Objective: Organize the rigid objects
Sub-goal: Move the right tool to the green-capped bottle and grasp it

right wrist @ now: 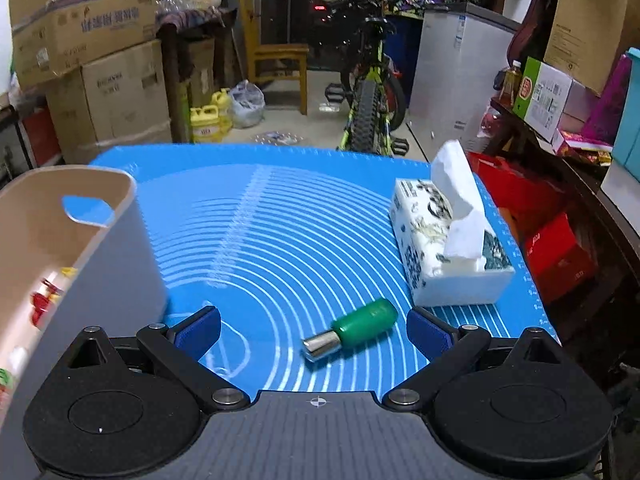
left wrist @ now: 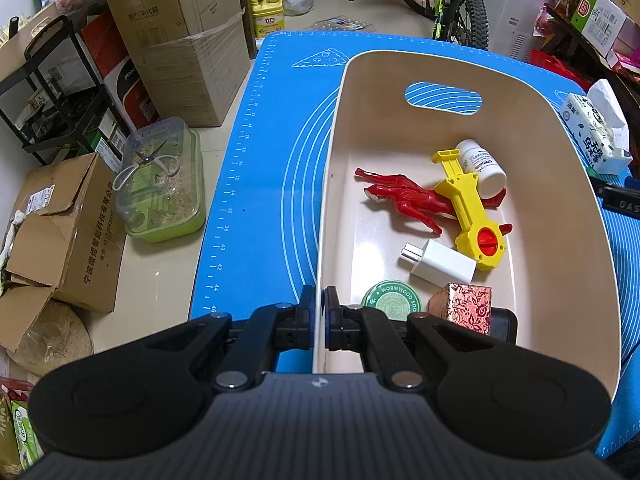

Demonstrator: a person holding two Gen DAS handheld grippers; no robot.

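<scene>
A cream plastic bin stands on a blue mat. My left gripper is shut on the bin's near left wall. Inside lie a red figure, a yellow toy launcher, a white pill bottle, a white charger, a green round tin and a red floral box. In the right wrist view my right gripper is open, its fingers either side of a green bottle with a silver cap lying on the mat. The bin is at the left.
A tissue box stands at the mat's right side, also in the left wrist view. Cardboard boxes, a green lidded tub and a bicycle stand on the floor around the table. Shelves with boxes are to the right.
</scene>
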